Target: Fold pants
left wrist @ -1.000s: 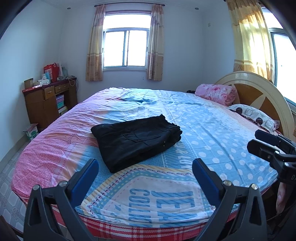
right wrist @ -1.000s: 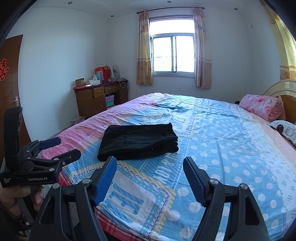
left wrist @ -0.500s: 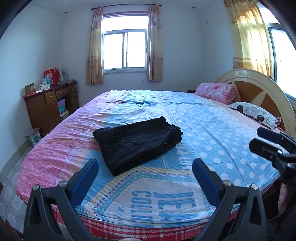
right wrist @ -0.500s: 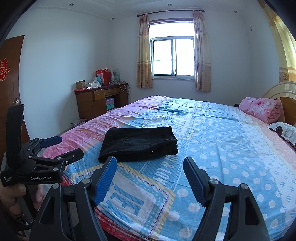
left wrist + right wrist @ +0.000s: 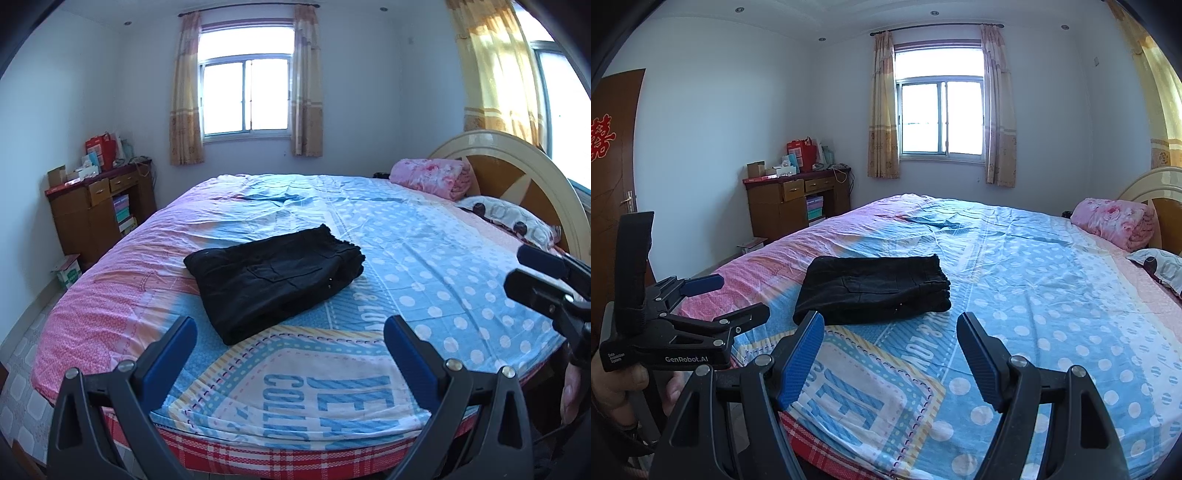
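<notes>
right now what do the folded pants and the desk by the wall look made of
Folded pants: black matte woven cloth, probably cotton; it shows soft creases and stacked fabric layers at the folded edge. Desk: brown wood or wood veneer with a slight sheen and visible drawer fronts.

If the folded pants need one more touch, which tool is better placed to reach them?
Probably the right tool: in its view the black pants lie just past its left fingertip. The left tool has more bedsheet between. Both are open and empty; the pants already look folded.
</notes>
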### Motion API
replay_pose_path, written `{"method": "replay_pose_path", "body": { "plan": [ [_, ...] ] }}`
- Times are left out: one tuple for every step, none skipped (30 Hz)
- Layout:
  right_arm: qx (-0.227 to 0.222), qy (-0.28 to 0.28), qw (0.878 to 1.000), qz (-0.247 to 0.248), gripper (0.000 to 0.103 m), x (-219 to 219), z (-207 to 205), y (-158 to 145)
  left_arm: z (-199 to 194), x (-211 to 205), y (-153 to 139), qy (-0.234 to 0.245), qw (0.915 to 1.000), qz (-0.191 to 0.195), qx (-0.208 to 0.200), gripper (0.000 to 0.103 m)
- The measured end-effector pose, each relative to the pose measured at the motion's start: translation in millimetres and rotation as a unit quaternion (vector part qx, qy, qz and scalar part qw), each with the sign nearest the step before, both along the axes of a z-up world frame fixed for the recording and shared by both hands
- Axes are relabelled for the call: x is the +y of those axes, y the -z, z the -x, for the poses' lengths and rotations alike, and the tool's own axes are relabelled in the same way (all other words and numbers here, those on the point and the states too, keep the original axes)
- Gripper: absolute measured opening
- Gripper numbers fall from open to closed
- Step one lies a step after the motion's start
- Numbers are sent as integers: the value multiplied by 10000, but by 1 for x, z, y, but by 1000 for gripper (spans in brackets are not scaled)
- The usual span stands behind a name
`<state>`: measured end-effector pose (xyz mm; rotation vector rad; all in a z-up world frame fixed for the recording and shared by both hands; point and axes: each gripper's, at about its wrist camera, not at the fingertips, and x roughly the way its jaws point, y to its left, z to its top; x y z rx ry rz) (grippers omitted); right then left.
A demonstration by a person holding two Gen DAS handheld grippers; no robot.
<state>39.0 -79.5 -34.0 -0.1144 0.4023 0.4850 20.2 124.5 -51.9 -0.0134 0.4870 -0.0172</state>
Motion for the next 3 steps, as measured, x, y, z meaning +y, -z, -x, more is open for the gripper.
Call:
{"method": "replay_pose_path", "body": {
  "plan": [
    [3,-7,10000,2,76,0,0,0,1,-1,0,9,10000,-17,-15,103],
    [5,-14,10000,7,76,0,1,0,0,-1,-1,21,10000,-12,-17,103],
    [8,-12,10000,18,76,1,1,1,0,-2,-1,52,10000,-11,-13,103]
  ]
}}
